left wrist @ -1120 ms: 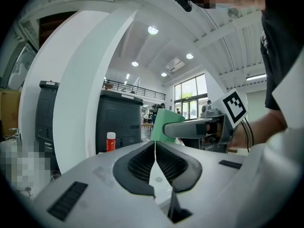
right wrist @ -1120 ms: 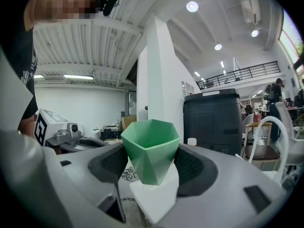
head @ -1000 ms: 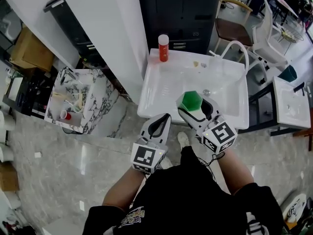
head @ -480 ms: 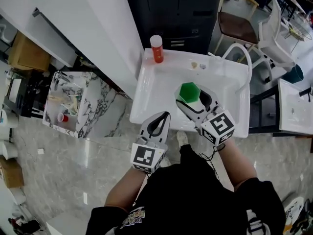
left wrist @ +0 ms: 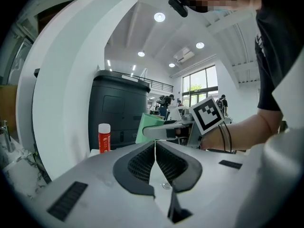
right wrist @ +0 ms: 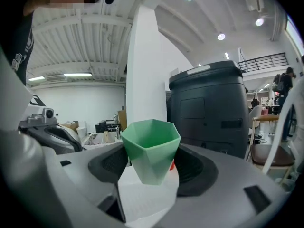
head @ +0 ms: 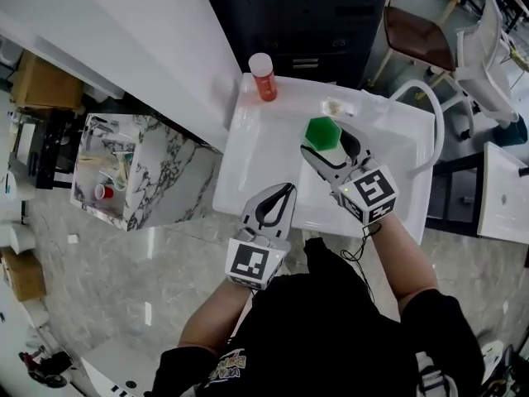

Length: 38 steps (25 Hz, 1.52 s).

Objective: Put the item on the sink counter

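A green faceted cup (head: 321, 132) hangs above the basin of the white sink (head: 248, 190), upright and open side up. My right gripper (head: 326, 143) is shut on it, its jaws wide against the cup's sides. In the right gripper view the cup (right wrist: 151, 148) fills the gap of the right gripper (right wrist: 151, 161). My left gripper (head: 283, 190) is shut with nothing in it, over the sink's front rim. In the left gripper view, the left gripper (left wrist: 155, 144) has its pads together, and the cup (left wrist: 148, 127) shows beyond them.
An orange bottle with a white cap (head: 263, 77) stands on the sink's back left corner. A white arched faucet (head: 436, 131) rises at the right. A black cabinet (head: 306, 15) stands behind, a marble-topped stand (head: 124, 172) to the left, a white column (head: 140, 48) beside it.
My right gripper has carried the green cup farther over the basin, toward the sink's back. The left gripper has come forward to the front rim, still shut.
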Tool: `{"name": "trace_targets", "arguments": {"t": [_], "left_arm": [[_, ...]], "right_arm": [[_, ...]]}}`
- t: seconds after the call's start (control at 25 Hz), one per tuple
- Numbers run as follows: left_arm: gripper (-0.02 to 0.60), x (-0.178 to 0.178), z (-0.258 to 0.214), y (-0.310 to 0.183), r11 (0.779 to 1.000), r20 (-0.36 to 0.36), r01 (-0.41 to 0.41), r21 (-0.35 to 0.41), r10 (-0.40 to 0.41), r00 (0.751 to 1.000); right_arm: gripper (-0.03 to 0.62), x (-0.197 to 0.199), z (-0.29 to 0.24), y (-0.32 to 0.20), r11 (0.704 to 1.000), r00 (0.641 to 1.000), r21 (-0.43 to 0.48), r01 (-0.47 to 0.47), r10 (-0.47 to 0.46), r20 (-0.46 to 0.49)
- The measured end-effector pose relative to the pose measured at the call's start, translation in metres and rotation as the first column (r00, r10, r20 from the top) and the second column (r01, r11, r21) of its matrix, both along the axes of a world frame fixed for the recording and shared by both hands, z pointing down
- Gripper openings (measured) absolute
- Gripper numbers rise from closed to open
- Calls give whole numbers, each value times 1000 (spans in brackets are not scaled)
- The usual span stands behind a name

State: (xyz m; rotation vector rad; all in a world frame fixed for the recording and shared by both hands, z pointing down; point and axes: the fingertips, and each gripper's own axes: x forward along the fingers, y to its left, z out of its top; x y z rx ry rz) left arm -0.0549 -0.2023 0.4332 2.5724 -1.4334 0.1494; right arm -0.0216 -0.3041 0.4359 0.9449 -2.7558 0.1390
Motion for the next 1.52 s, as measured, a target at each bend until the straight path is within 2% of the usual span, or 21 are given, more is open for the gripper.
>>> {"name": "trace_targets", "arguments": {"t": [0.24,0.48,0.88,1.16,1.52], "left_arm": [[20,7,12,-25,1000,2,15,-16,-15,1000],[20,10,28,-42,997,-14,40,-68,-41,999],[20,-5,55,-53,983,-17,93,-157,-97,995],[20,-19,67,-54,972,-7,124,-202,-128,992],[20,-24,78,-54,964,-2,130,-234,-134,991]], "right_arm": [[354,0,35,-45,999,1000,-40,2,-3,-24],[354,-5,72,-87,998,998,-70,-4,0,-63],[354,-16,140,-139,997,988,-79,-14,2,-154],[354,-17,175,-162,995,981,-91,-34,16,-195],[354,-21,195,-174,995,976,-93,-34,13,-219]]}}
